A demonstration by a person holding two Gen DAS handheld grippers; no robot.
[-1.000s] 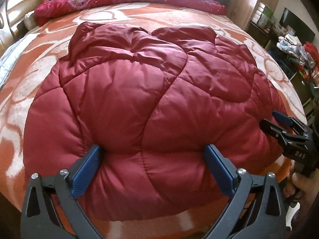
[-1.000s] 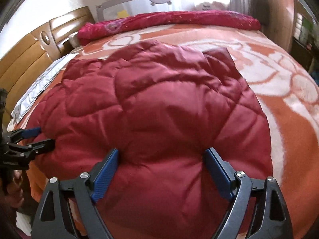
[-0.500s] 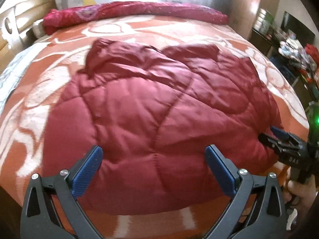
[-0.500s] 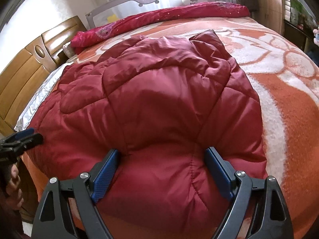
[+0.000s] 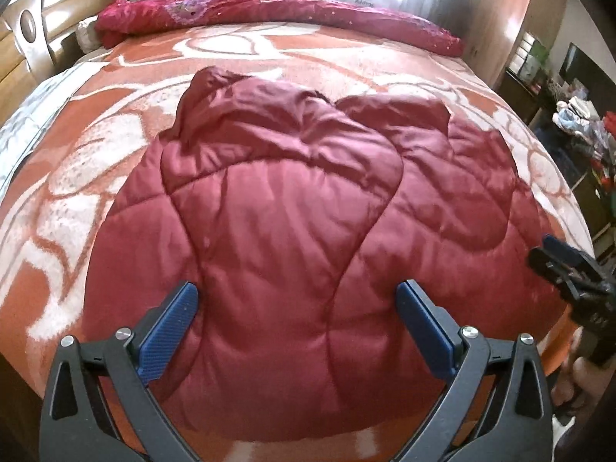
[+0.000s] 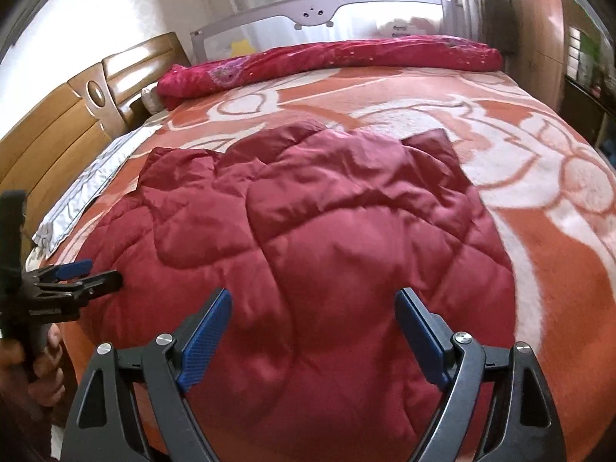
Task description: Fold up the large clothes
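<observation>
A dark red quilted jacket (image 5: 277,231) lies folded and puffy on the orange and white blanket, near the bed's front edge; it also fills the middle of the right wrist view (image 6: 327,238). My left gripper (image 5: 296,292) hovers open above its near left part, pads apart from the fabric. My right gripper (image 6: 313,296) hovers open above the near right part, with nothing held. Each gripper shows in the other's view: the right one (image 5: 554,261) at the jacket's right edge, the left one (image 6: 88,277) at its left edge, each with a hand below it.
The orange and white blanket (image 6: 539,200) covers the bed. A rolled red patterned quilt (image 6: 327,57) lies along the far side before a grey guard rail (image 6: 315,9). A wooden headboard (image 6: 65,123) stands at the left, and cluttered furniture (image 5: 577,123) at the right.
Both grippers have lifted and drawn back from the jacket, whose near edge no longer bulges between the pads. The jacket stays flat on the bed.
</observation>
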